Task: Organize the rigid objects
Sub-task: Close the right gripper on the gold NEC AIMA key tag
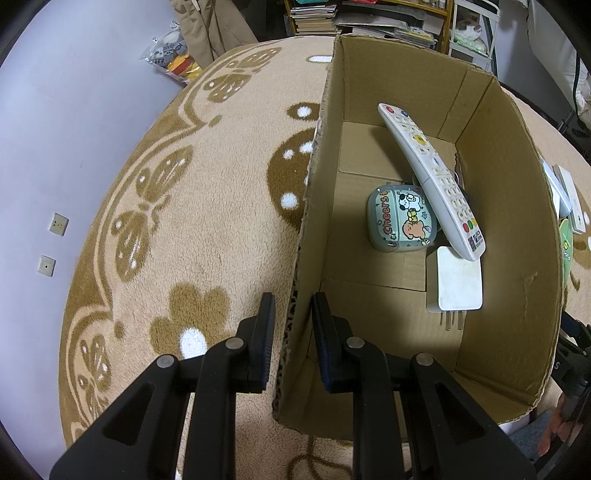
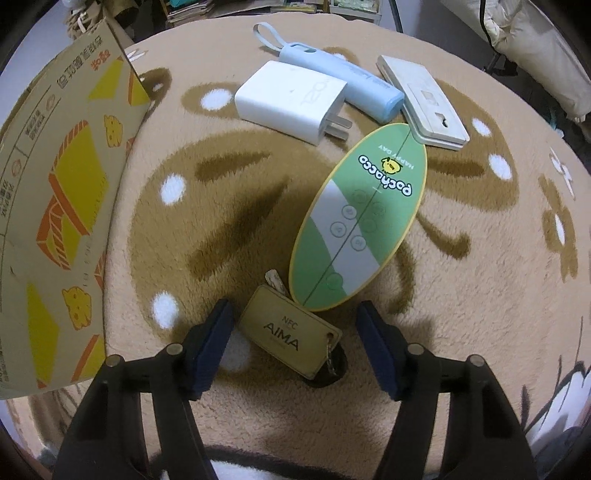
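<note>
An open cardboard box [image 1: 509, 221] stands on the beige rug. Inside it lie a white remote [image 1: 432, 177], a green cartoon case [image 1: 400, 219] and a white charger [image 1: 458, 278]. My left gripper [image 1: 293, 299] is shut on the box's left wall, one finger outside and one inside. In the right wrist view, a tan AIMA key tag [image 2: 291, 332] on a ring lies between the fingers of my right gripper [image 2: 295, 306]. The pads stand apart from the tag on both sides. A green oval Pochacco remote [image 2: 358, 221] lies just beyond the tag.
Farther back on the rug [image 2: 221, 206] lie a white plug charger [image 2: 291, 99], a light blue power bank [image 2: 351, 85] and a flat white remote [image 2: 424, 99]. The box's printed outer wall [image 2: 55, 206] rises at the left. Shelves of books [image 1: 317, 18] stand behind.
</note>
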A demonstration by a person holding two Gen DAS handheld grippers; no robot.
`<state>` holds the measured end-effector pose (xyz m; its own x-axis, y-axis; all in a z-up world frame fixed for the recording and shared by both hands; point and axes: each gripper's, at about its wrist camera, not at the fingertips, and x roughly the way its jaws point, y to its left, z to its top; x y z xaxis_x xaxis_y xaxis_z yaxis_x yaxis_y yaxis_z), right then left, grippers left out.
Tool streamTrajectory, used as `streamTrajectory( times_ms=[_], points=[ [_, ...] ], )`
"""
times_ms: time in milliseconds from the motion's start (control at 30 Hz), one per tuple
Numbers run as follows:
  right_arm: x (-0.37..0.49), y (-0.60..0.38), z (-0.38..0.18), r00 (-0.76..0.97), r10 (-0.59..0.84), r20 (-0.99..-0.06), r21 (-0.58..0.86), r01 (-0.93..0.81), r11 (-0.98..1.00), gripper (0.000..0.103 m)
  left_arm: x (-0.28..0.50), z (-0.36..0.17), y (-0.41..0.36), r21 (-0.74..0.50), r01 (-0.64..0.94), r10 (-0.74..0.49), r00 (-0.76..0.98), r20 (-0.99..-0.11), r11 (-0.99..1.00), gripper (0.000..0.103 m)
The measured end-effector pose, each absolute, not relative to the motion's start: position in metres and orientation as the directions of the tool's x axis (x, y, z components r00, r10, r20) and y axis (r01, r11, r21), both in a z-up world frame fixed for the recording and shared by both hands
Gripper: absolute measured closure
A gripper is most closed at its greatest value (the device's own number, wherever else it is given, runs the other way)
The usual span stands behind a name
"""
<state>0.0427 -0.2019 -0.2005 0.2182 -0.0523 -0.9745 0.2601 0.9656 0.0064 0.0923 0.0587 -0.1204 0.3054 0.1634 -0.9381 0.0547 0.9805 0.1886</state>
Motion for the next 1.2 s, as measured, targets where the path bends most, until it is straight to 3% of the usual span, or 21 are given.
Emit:
streamTrajectory(
  times_ms=[233, 1200],
  points=[
    [0.04, -0.197, -0.196, 0.229, -0.092, -0.969, -0.028, 0.266, 0.963, 0.049, 0.092, -0.12, 0.058, 0.197, 0.058, 0.17, 0.306, -0.937, 0.979, 0.083],
    [0.039, -0.228, -0.169, 0.279, -0.009, -0.96, 0.082, 0.313, 0.946, 0.05, 0.092, -0.121, 0.058, 0.191, 0.055, 0.165, 0.303, -0.938, 0.98, 0.083]
  ],
)
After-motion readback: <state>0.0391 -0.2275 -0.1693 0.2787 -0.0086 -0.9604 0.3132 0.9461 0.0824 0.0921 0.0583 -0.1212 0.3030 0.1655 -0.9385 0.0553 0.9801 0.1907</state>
